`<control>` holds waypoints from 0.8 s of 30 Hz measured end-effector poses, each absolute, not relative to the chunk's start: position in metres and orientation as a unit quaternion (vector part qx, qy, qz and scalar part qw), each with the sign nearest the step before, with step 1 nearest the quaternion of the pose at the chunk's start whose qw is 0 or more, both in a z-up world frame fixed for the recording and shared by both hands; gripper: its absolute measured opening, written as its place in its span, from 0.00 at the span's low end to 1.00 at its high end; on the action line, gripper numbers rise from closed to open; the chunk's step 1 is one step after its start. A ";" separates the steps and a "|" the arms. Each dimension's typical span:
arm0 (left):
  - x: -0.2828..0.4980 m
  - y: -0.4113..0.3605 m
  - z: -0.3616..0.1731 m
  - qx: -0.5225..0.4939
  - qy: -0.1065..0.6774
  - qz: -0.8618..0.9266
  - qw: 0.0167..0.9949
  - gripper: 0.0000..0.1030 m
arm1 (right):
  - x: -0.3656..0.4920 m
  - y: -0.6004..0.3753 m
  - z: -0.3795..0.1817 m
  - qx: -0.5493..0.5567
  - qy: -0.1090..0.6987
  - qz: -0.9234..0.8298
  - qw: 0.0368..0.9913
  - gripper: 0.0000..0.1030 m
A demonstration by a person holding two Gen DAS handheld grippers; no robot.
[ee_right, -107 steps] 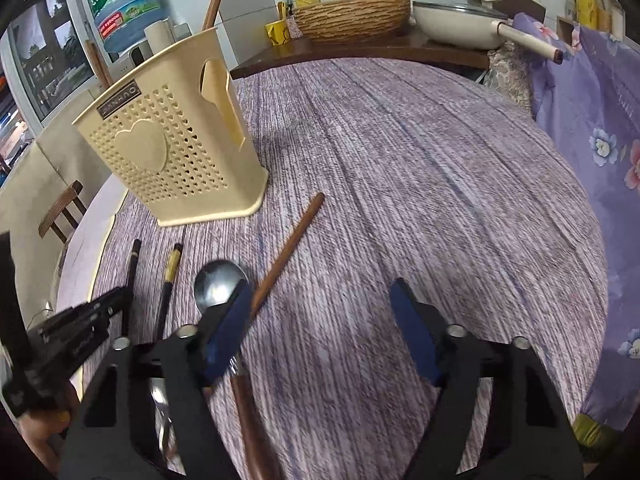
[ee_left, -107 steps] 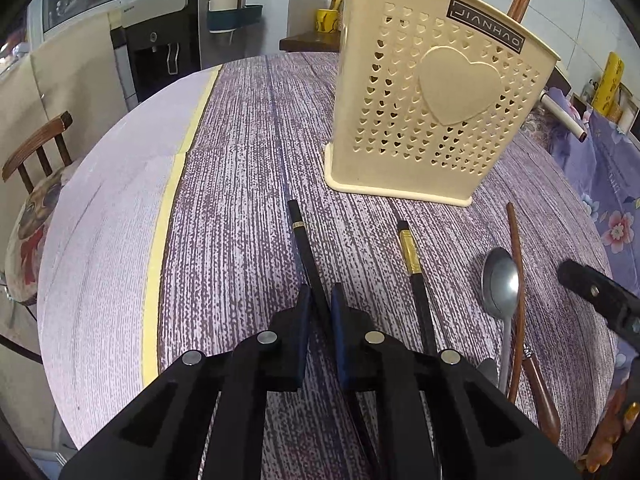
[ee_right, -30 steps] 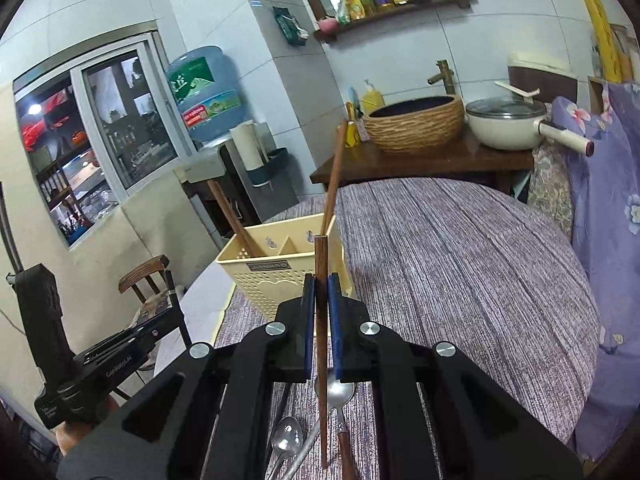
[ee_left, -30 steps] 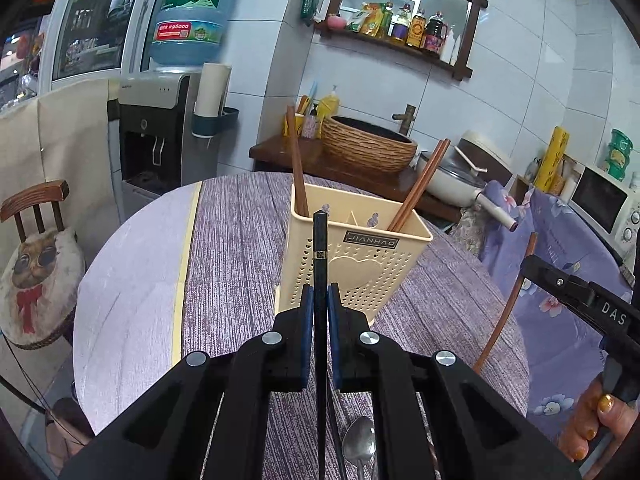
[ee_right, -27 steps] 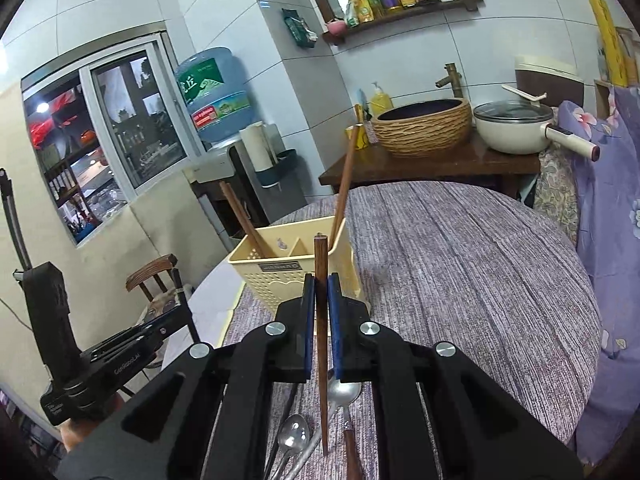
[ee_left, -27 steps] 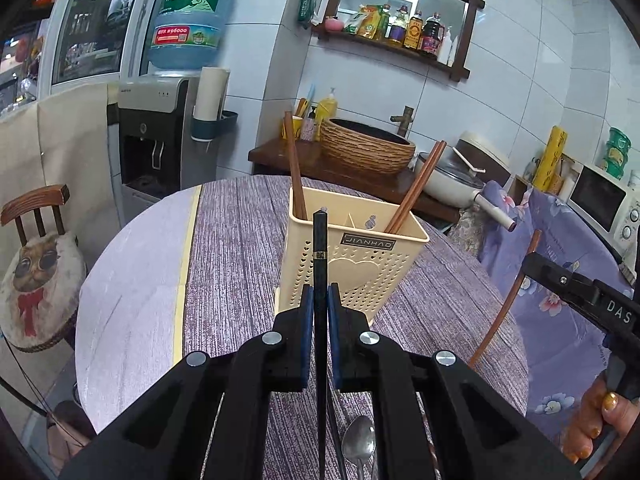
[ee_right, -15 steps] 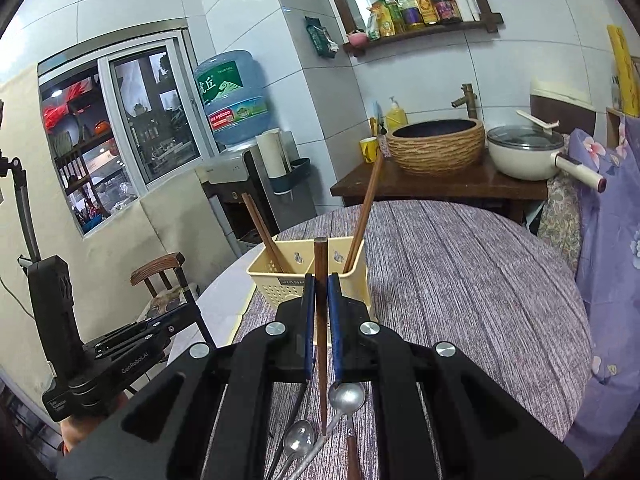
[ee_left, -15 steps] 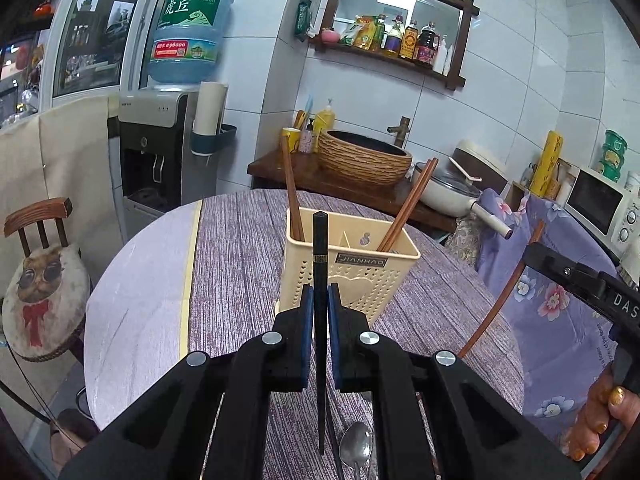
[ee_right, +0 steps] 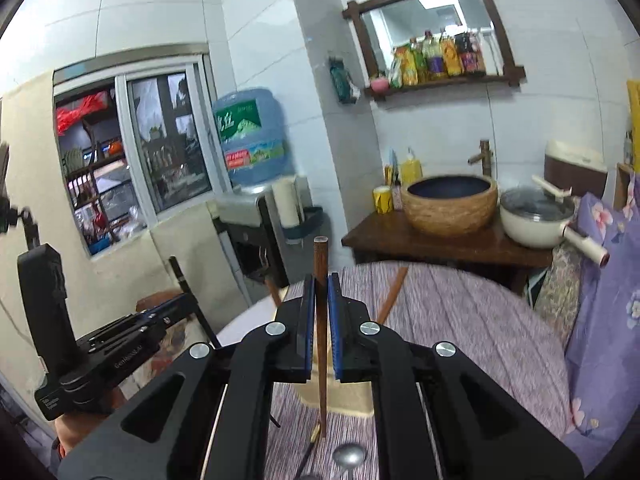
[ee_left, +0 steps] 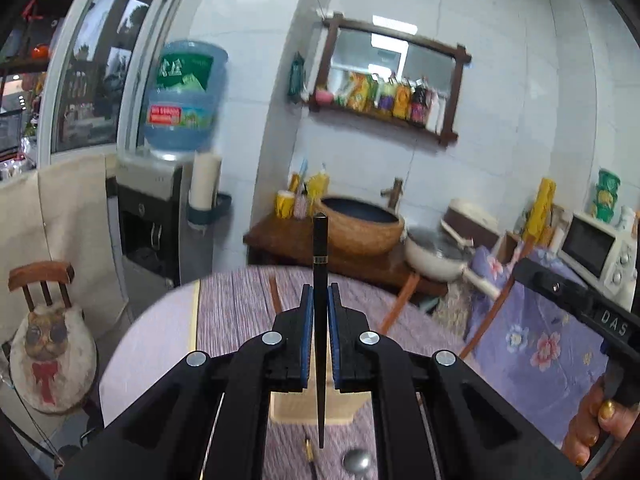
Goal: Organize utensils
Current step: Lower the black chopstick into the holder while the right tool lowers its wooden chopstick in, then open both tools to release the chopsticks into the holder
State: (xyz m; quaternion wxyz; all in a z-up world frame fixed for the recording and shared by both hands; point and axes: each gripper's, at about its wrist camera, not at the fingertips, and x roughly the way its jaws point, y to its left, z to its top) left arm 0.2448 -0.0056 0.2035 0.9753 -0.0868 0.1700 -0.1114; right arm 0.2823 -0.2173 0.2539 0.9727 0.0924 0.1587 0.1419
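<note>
My left gripper (ee_left: 319, 292) is shut on a black chopstick (ee_left: 320, 248) that stands upright between its blue pads, high above the table. My right gripper (ee_right: 319, 282) is shut on a brown wooden chopstick (ee_right: 320, 264), also upright. The cream utensil holder (ee_left: 288, 410) sits on the table below, mostly hidden behind the jaws; its base shows in the right wrist view too (ee_right: 348, 400). Two brown chopsticks (ee_left: 400, 304) lean out of it. A spoon (ee_left: 357, 460) and a black chopstick with a gold band (ee_left: 309, 450) lie on the table in front of it.
The round table has a purple striped cloth (ee_right: 460, 320). A wooden chair with a cat cushion (ee_left: 48, 344) stands at the left. Behind the table a dark sideboard (ee_right: 440, 244) carries a woven basin and a white pot. A floral cloth (ee_right: 608, 280) hangs at the right.
Both grippers have risen with their chopsticks, so the holder has sunk behind the jaws and more of the wall and shelf shows. Both stayed shut.
</note>
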 end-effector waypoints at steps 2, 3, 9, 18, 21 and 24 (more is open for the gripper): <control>0.256 -0.005 0.222 -0.097 0.157 -0.104 0.977 0.08 | 0.293 -0.217 0.269 0.096 0.146 0.132 0.976 0.07; 0.262 -0.006 0.230 -0.099 0.146 -0.096 0.980 0.08 | 0.299 -0.217 0.276 0.097 0.139 0.125 0.978 0.07; 0.295 -0.019 0.231 -0.092 0.133 -0.067 0.985 0.08 | 0.335 -0.213 0.276 0.106 0.137 0.100 0.980 0.07; 0.315 -0.028 0.171 -0.083 0.164 -0.049 0.982 0.08 | 0.373 -0.205 0.209 0.114 0.189 0.087 0.971 0.07; 0.319 -0.027 0.152 -0.082 0.180 -0.046 0.979 0.08 | 0.382 -0.202 0.186 0.119 0.210 0.089 0.966 0.07; 0.320 -0.028 0.136 -0.075 0.192 -0.040 0.978 0.08 | 0.386 -0.199 0.170 0.120 0.222 0.091 0.963 0.07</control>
